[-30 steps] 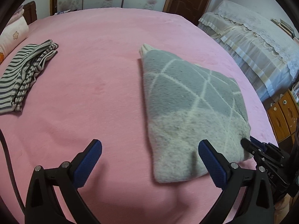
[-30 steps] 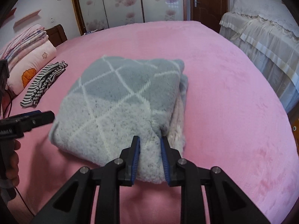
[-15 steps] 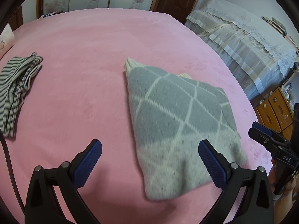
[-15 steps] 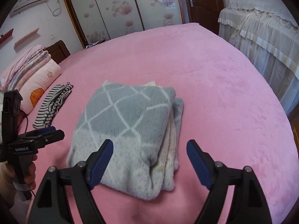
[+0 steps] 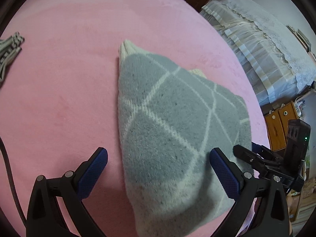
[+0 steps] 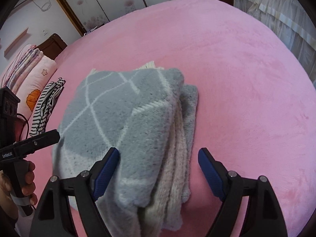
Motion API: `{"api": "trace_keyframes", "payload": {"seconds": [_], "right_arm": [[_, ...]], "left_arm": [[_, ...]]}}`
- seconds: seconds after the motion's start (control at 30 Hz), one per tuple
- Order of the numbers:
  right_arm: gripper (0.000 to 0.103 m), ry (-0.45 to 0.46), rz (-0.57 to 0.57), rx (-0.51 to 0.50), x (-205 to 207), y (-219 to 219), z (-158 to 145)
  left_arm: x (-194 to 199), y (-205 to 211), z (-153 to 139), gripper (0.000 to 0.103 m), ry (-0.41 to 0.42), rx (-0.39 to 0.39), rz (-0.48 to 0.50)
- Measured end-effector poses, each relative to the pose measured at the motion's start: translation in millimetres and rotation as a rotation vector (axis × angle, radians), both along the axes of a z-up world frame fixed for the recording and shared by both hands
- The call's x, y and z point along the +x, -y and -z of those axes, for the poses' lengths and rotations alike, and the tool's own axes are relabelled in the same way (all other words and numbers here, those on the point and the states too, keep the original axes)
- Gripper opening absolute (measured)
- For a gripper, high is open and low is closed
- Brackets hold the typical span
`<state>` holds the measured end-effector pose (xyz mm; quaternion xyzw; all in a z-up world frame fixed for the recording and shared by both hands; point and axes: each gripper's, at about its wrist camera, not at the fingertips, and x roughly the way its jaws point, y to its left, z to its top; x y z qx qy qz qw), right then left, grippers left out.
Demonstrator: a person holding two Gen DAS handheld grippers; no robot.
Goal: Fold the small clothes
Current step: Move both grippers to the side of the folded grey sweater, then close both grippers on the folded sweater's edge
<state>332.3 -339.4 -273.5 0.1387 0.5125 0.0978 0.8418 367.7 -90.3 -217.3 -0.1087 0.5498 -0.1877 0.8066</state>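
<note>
A folded grey sweater with a white diamond pattern point(image 5: 167, 122) lies on the pink bed; the right wrist view point(image 6: 122, 122) shows its stacked cream layers along the right edge. My left gripper point(image 5: 158, 169) is open, its fingers standing either side of the sweater's near left corner. My right gripper point(image 6: 159, 169) is open, straddling the sweater's near right edge from above. The right gripper shows at the right of the left wrist view point(image 5: 262, 162). The left gripper shows at the left of the right wrist view point(image 6: 31, 142). Neither holds anything.
A folded striped garment point(image 6: 47, 106) lies at the bed's left, also in the left wrist view point(image 5: 9, 47). Pink pillows and bedding point(image 6: 29, 67) are stacked behind it. A second bed with a lace cover point(image 5: 266, 45) and a wooden cabinet point(image 5: 280, 126) stand to the right.
My right gripper has opened and let go of the sweater's edge. Both grippers have moved closer over the folded sweater, which now lies flat on the bed.
</note>
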Motion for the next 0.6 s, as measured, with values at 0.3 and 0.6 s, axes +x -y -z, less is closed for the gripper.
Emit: {"api": "trace_keyframes", "payload": {"seconds": [0.3, 0.6], "right_arm": [[0.096, -0.021, 0.021, 0.078, 12, 11, 17], [0.103, -0.048, 0.021, 0.171, 20, 21, 31]], "left_arm": [[8, -4, 26, 0.103, -0.062, -0.112, -0.007], [10, -14, 52, 0.103, -0.129, -0.227, 0.006]]}}
